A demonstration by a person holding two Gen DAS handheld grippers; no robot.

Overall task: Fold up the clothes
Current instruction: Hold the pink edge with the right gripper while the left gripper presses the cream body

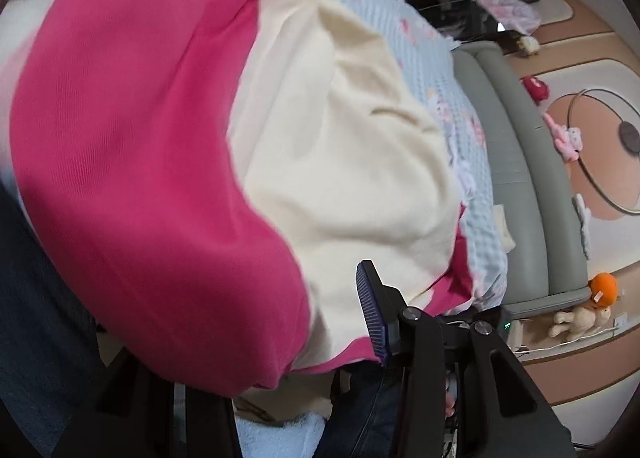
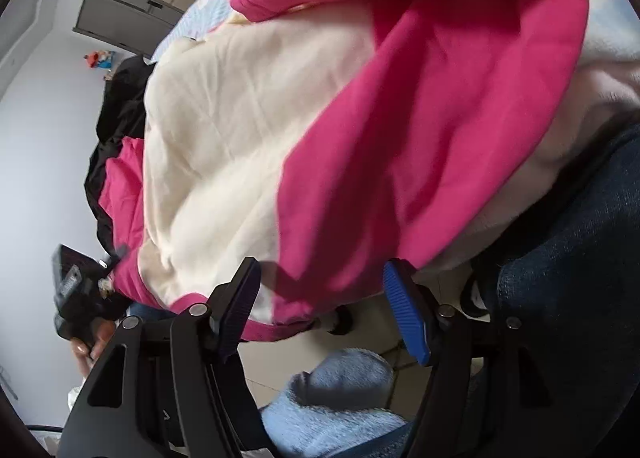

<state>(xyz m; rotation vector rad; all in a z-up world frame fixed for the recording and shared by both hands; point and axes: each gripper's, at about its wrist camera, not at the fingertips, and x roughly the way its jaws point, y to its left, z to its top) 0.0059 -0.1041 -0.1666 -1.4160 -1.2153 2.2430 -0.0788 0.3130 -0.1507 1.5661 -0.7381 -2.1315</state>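
Observation:
A pink and cream top (image 1: 340, 138) lies spread on the bed's pale blue sheet (image 1: 420, 50). A loose pink sleeve (image 1: 140, 138) drapes close to the lens. My left gripper (image 1: 316, 322) is at the garment's near hem. Its right blue pad (image 1: 372, 310) stands well off centre, and pink cloth hides its left finger. In the right wrist view the same top (image 2: 240, 118) fills the middle, with a pink sleeve (image 2: 440, 118) folded across it. My right gripper (image 2: 322, 310) is open at the hem with nothing pinched. A hand (image 2: 86, 346) holds the left gripper (image 2: 70, 290) at the hem's far corner.
A black garment (image 2: 120, 98) lies beyond the top. A grey padded bed frame (image 1: 516, 162) borders the sheet, with plush toys (image 1: 604, 286) and a round glass table (image 1: 608, 150) on the floor past it. A jeans leg (image 2: 568, 298) and a fuzzy blue slipper (image 2: 340, 390) are below me.

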